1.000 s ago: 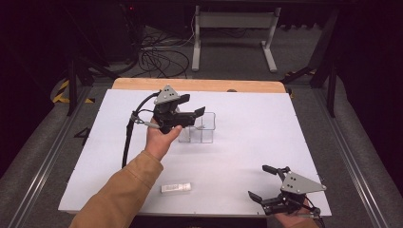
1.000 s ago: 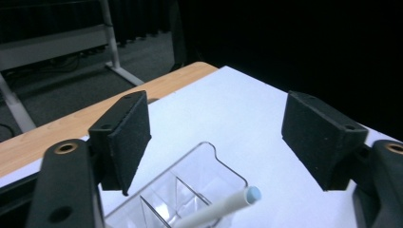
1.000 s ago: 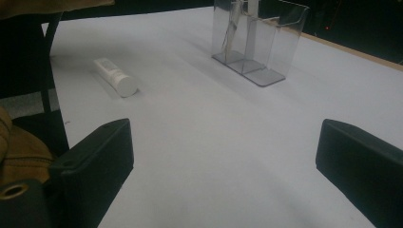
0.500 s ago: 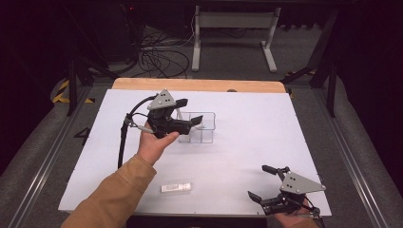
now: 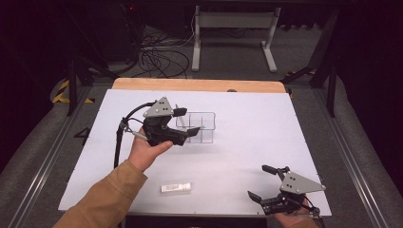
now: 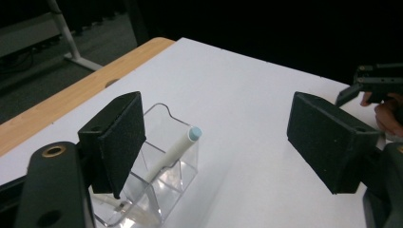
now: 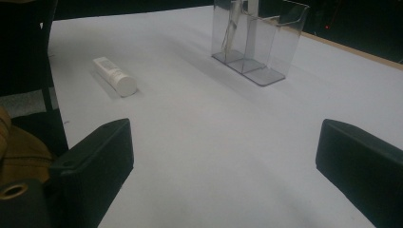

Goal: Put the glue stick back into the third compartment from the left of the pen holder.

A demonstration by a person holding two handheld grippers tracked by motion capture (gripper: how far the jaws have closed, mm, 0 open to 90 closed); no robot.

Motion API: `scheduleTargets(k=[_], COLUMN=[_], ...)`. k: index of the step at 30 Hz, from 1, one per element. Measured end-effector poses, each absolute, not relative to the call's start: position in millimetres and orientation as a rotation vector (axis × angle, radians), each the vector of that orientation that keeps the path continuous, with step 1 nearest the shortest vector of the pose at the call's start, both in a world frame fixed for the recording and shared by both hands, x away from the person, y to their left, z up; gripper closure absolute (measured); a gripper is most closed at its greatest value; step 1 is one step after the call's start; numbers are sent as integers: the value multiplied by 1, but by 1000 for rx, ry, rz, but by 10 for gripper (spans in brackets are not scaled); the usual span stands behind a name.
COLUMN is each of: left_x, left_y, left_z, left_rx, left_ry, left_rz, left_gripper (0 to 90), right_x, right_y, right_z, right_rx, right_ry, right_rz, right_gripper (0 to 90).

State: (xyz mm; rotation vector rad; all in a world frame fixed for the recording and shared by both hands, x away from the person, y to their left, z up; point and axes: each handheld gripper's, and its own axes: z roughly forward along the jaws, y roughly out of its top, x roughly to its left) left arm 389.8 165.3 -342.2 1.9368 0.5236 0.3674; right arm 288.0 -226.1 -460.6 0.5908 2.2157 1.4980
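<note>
A clear plastic organizer [image 5: 198,127] with several compartments stands near the middle of a white table [image 5: 247,142]. A white pen with a pale blue tip [image 6: 177,148] leans inside one compartment, its tip rising just above the rim. The left gripper [image 5: 186,121], held in the person's left hand [image 5: 145,149], hovers just beside the organizer's left end. Its jaws are spread wide with nothing between them, and they have just been opening. In the left gripper view the pen sits close by the left pad [image 6: 119,142], not touching it.

A small white tube [image 5: 176,187] lies on its side near the front edge of the table, well apart from the organizer. The right gripper [image 5: 263,183] rests at the front right corner, jaws wide and empty.

The pen looks already placed. The tube appears still to be picked up and put in the organizer, if that is the aim.
</note>
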Motion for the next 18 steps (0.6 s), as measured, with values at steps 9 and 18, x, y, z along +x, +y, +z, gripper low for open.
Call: scheduleTargets(k=[9,18], left_x=[376,369], left_y=[165,166], left_z=[-351,-361], left_rx=[2056,2118], left_ry=[493,478], left_rz=[382,298], left_gripper=[222,228], right_x=[289,289], right_y=[-226,-226], right_z=[-461,-461], right_rx=[587,588], right_ry=[2222,2219], right_rz=[1495,1499], right_gripper=[58,58])
